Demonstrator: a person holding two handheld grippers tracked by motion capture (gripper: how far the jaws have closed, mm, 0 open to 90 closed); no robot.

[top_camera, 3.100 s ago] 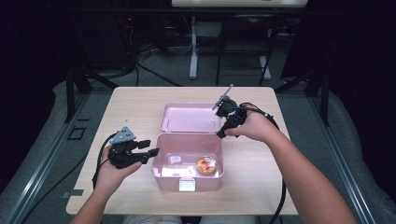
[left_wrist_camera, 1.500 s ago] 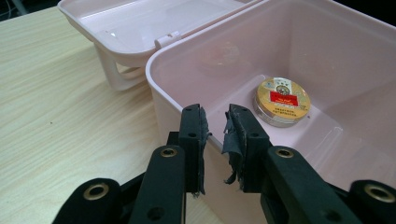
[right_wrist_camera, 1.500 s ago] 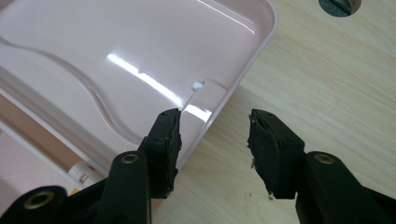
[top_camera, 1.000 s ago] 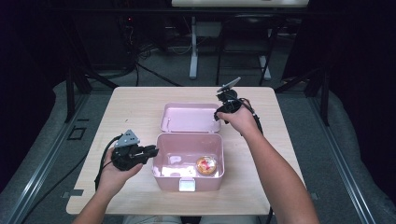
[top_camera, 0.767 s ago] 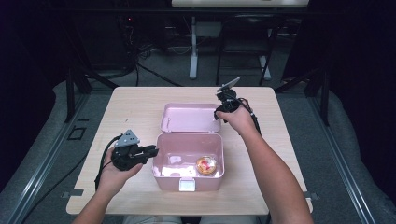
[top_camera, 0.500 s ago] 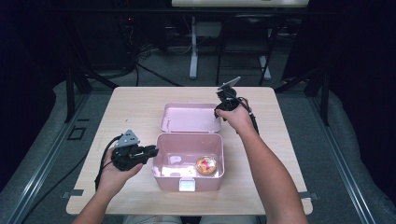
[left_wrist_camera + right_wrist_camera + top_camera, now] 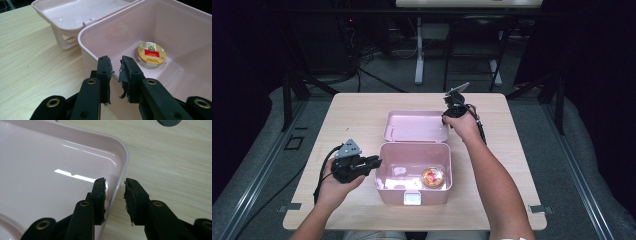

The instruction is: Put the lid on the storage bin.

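The pink storage box (image 7: pixel 413 175) sits open at the middle of the surface (image 7: pixel 362 107), long axis running left to right, its lid (image 7: pixel 416 126) laid flat behind it. The left gripper (image 7: pixel 115 72) pinches the box's left wall between nearly closed fingers; this view shows the round tin (image 7: pixel 151 54)'s red-and-gold label. The right gripper (image 7: pixel 114 187) straddles the lid's right rim, fingers just closing, not yet pressing.

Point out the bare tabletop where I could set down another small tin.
Free: the wide strip left of the pink box and its open lid, beyond the left gripper; the far edge behind the lid; the right side past the right forearm. Crowded: around the box and the right gripper at the lid's corner.
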